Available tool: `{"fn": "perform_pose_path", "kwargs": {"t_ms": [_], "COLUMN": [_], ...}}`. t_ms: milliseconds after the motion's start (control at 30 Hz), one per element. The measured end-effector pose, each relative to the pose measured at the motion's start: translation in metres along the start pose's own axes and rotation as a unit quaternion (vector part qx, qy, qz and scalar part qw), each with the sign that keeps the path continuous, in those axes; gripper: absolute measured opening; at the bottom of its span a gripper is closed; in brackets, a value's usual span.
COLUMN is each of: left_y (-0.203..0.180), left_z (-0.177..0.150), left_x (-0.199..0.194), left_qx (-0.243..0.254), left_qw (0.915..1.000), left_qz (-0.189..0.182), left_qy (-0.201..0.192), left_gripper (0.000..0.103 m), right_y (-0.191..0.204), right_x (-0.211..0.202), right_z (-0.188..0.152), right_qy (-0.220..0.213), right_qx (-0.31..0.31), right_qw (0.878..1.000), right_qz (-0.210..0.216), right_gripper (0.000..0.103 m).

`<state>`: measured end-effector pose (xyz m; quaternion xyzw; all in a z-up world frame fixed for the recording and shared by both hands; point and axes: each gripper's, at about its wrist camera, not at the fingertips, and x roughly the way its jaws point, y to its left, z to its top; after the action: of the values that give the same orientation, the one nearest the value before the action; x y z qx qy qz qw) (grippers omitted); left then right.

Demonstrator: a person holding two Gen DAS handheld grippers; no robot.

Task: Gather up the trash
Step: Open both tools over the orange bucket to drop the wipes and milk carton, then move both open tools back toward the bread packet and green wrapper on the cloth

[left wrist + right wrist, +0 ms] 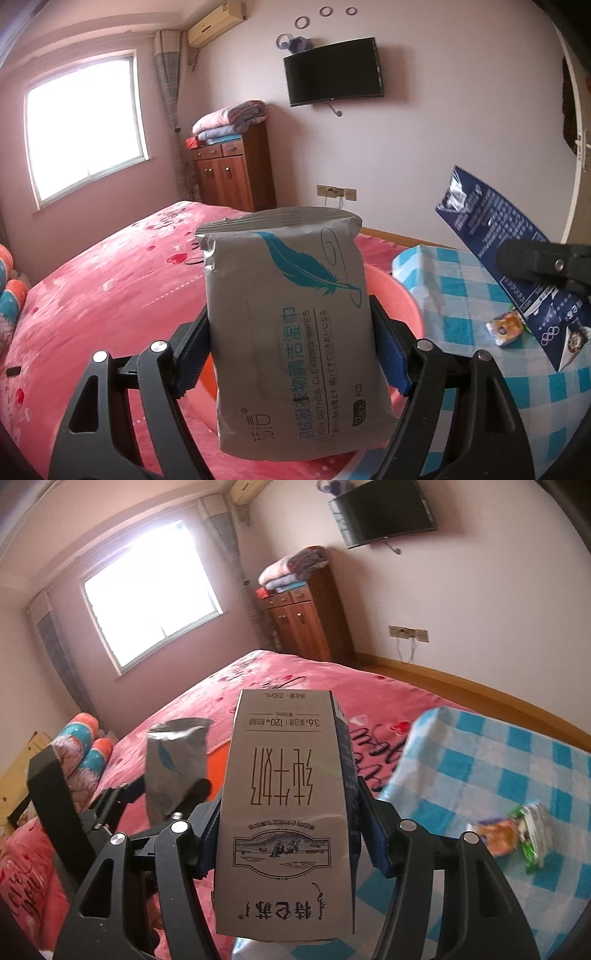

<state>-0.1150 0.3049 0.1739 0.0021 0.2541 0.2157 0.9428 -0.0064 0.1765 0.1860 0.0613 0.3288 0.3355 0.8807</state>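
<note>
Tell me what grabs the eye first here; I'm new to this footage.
The grey foil wet-wipes pack with a teal feather, upright in the left gripper, fills the left wrist view. A grey milk carton, print upside down, sits in the right gripper, above the pink floral bedspread.

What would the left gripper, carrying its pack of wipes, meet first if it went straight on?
Probably the pink basin directly behind the wipes pack in the left gripper, then the bed; depth is unclear.

Black grippers point(291, 347), blue-padded jaws, silver screws.
</note>
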Motion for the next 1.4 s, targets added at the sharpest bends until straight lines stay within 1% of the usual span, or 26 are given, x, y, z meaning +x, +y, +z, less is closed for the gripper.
{"fn": "perform_pose_path", "kwargs": {"t_ms": [167, 267, 433, 533, 600, 633, 667, 700, 733, 800, 900, 1033, 1100, 1133, 1400], "left_y": [0.01, 0.013, 0.018, 0.017, 0.02, 0.02, 0.02, 0.022, 0.023, 0.025, 0.028, 0.028, 0.026, 0.026, 0.023], "left_z": [-0.003, -0.005, -0.009, -0.011, -0.012, -0.012, -0.012, -0.012, -0.012, -0.012, -0.012, -0.013, -0.012, -0.013, -0.014], "left_x": [0.011, 0.019, 0.028, 0.034, 0.037, 0.037, 0.038, 0.037, 0.037, 0.036, 0.035, 0.036, 0.035, 0.035, 0.028], "left_qx": [-0.009, -0.013, -0.019, -0.02, -0.02, -0.019, -0.018, -0.018, -0.017, -0.019, -0.027, -0.025, -0.022, -0.021, -0.018], "left_qw": [0.9999, 0.9997, 0.9994, 0.9991, 0.9989, 0.9989, 0.9989, 0.9989, 0.9988, 0.9987, 0.9985, 0.9983, 0.9983, 0.9983, 0.9985], "left_qz": [0.009, 0.008, 0.007, 0.007, 0.009, 0.014, 0.017, 0.021, 0.025, 0.031, 0.034, 0.039, 0.041, 0.042, 0.042], "left_qy": [0.011, 0.02, 0.029, 0.037, 0.042, 0.042, 0.041, 0.039, 0.037, 0.036, 0.034, 0.036, 0.036, 0.035, 0.029], "left_gripper": [0.078, 0.078, 0.078, 0.079, 0.081, 0.086, 0.089, 0.093, 0.094, 0.095, 0.096, 0.096, 0.096, 0.096, 0.096], "right_y": [0.021, 0.028, 0.032, 0.027, 0.022, 0.018, 0.015, 0.013, 0.01, 0.004, -0.003, -0.011, -0.013, -0.015, -0.019], "right_x": [0.02, 0.032, 0.051, 0.062, 0.064, 0.062, 0.059, 0.057, 0.053, 0.046, 0.033, 0.019, 0.015, 0.014, 0.013], "right_z": [0.009, 0.013, 0.017, 0.017, 0.016, 0.015, 0.015, 0.014, 0.014, 0.014, 0.012, 0.008, 0.003, 0.001, -0.022], "right_qy": [0.007, 0.01, 0.018, 0.026, 0.021, 0.015, 0.009, 0.004, -0.002, -0.015, -0.032, -0.05, -0.054, -0.054, -0.045], "right_qx": [-0.014, -0.021, -0.024, -0.009, 0.003, 0.01, 0.015, 0.018, 0.023, 0.032, 0.039, 0.041, 0.039, 0.038, 0.036], "right_qw": [1.0, 1.0, 0.999, 0.999, 0.999, 0.999, 0.999, 0.999, 1.0, 0.999, 0.999, 0.998, 0.997, 0.997, 0.996], "right_qz": [0.016, 0.019, 0.018, 0.025, 0.029, 0.027, 0.028, 0.026, 0.021, 0.011, -0.001, -0.025, -0.039, -0.045, -0.072], "right_gripper": [0.063, 0.063, 0.063, 0.065, 0.072, 0.082, 0.085, 0.085, 0.086, 0.09, 0.09, 0.09, 0.091, 0.093, 0.093]}}
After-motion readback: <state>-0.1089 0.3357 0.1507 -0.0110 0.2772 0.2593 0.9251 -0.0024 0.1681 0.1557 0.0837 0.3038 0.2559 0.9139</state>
